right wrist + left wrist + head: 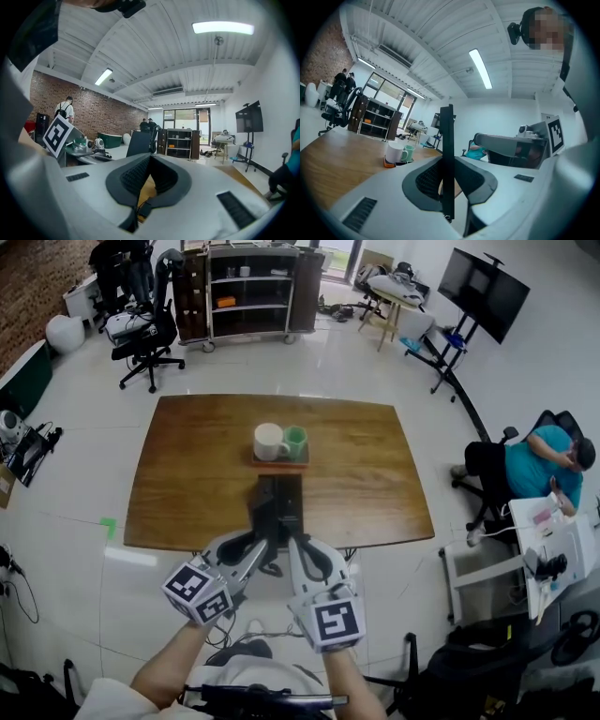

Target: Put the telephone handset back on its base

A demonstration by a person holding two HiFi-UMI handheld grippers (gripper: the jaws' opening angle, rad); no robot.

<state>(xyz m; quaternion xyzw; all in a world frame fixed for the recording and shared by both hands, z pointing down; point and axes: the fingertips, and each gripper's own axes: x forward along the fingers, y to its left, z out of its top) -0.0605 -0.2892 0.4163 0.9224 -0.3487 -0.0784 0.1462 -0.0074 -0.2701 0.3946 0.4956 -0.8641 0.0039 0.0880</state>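
The black telephone base [284, 495] lies at the near edge of the wooden table [187, 474]. My left gripper [262, 542] is shut on the black handset [263, 519], held just above the base's left side. In the left gripper view the handset [446, 140] stands as a thin upright slab pinched between the left gripper [446, 161] pads. A dark cord [272, 568] hangs below the table edge. My right gripper [296, 546] hovers close beside it, over the base's near end. In its own view the right gripper [149, 159] has its tips together with nothing held, and the handset [139, 143] shows ahead to the left.
A white mug [270, 441] and a green mug [296, 441] sit on a small tray mid-table, just beyond the phone. A person in a teal shirt [534, 470] sits at a white desk [553, 540] to the right. An office chair [145, 338] and a shelving cart [248, 292] stand beyond the table.
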